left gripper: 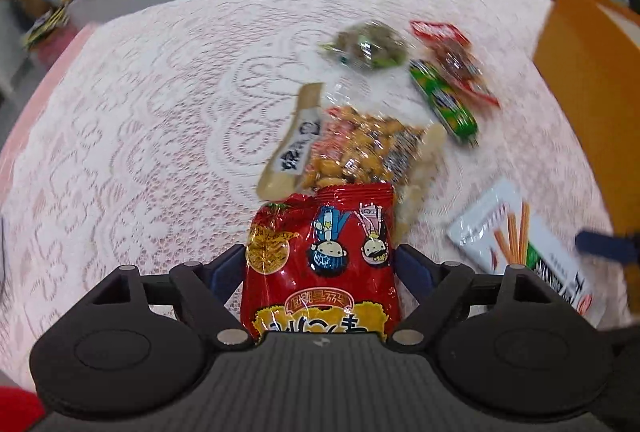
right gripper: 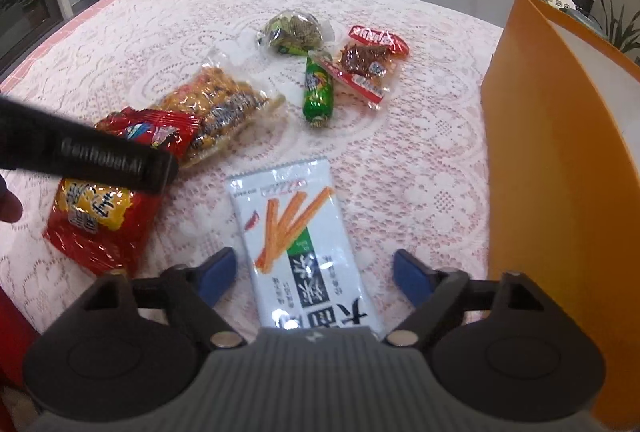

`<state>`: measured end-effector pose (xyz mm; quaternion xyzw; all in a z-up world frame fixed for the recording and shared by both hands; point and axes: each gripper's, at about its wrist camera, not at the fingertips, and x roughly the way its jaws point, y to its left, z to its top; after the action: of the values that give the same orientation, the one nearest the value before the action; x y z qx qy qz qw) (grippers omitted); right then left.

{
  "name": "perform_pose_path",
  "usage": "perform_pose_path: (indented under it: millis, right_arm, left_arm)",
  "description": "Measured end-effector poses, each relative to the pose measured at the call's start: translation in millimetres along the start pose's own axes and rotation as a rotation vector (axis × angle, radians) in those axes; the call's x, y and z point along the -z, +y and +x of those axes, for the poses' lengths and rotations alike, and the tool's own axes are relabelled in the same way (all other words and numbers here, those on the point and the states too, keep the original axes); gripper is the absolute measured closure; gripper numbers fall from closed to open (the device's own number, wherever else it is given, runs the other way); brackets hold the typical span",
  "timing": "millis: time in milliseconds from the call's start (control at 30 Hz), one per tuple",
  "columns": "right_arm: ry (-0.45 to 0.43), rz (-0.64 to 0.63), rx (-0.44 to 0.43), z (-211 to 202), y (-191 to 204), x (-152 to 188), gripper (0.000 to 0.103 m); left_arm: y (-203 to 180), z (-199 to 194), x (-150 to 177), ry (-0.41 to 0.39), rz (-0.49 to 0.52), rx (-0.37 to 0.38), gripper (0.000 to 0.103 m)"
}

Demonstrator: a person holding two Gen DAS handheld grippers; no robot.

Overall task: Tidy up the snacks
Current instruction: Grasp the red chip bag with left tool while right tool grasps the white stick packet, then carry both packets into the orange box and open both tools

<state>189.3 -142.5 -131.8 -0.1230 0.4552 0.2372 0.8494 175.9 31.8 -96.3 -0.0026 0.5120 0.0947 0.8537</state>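
Note:
A red snack bag [left gripper: 324, 232] with cartoon figures lies flat on the lace tablecloth between the fingers of my left gripper [left gripper: 320, 256], which is open; the pads flank the bag without pinching it. In the right wrist view the left gripper's black body [right gripper: 100, 156] hangs over that bag [right gripper: 100, 224]. A white packet [right gripper: 296, 232] printed with orange sticks lies between the blue pads of my right gripper [right gripper: 316, 268], which is open with a gap on each side. One blue fingertip [left gripper: 604, 246] of the right gripper shows beside the white packet [left gripper: 516, 244].
Beyond lie a clear bag of peanuts [right gripper: 224, 104], a green sausage stick [right gripper: 318, 88], a red jerky pack [right gripper: 370, 62] and a small greenish packet [right gripper: 294, 30]. A tall orange box [right gripper: 560, 172] stands at the right. Grey counters with clutter run behind the table [right gripper: 420, 152].

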Motion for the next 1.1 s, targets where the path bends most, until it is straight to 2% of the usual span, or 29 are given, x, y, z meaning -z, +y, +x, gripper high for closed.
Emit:
perform_pose_path:
  millis: [133, 233, 300, 333, 400, 467, 533, 567, 667, 967, 1100]
  right_arm:
    - [-0.012, -0.005, -0.022, -0.9, -4.1, 2.8, 0.019]
    - [-0.021, -0.026, -0.039, -2.5, -3.8, 2.9, 0.019]
    - [-0.029, -0.053, -0.042, -2.6, -2.3, 2.8, 0.021]
    - [-0.031, -0.069, -0.038, -1.7, -1.1, 2.4, 0.028]
    - [-0.044, -0.076, -0.041, -1.6, -0.7, 1.0, 0.034]
    - [-0.049, -0.073, -0.047, -2.0, -0.3, -0.5, 0.046]
    - [-0.052, -0.082, -0.046, -2.9, 2.0, -0.7, 0.052]
    - [-0.053, -0.086, -0.045, -3.4, 2.7, -0.7, 0.053]
    - [-0.052, -0.081, -0.032, -4.8, 3.7, -1.7, 0.054]
    - [-0.088, -0.053, -0.01, -27.6, 4.1, -7.4, 0.055]
    - [-0.109, -0.048, -0.026, -45.3, 5.2, -10.2, 0.055]
  left_arm:
    - [2.5, 6.6, 3.8, 0.069, 0.012, 0.017, 0.005]
    - [8.4, 4.6, 8.2, 0.076, 0.031, 0.032, 0.005]
    - [15.0, 5.1, 9.7, 0.076, 0.005, 0.065, 0.005]
    - [17.6, 4.9, 9.6, 0.079, -0.013, 0.075, 0.005]
    - [18.3, 4.3, 9.6, 0.07, -0.007, 0.08, 0.007]
    - [16.9, 1.8, 9.0, 0.062, 0.004, 0.086, 0.014]
    - [14.9, 0.6, 7.9, 0.056, 0.012, 0.087, 0.018]
    - [13.8, -0.7, 8.5, 0.049, 0.02, 0.089, 0.021]
    - [13.6, -5.3, 11.2, 0.031, 0.028, 0.087, 0.022]
    - [26.0, -30.0, 14.9, -0.018, -0.004, 0.139, 0.022]
    - [27.2, -46.6, 14.1, -0.041, -0.005, 0.172, 0.023]
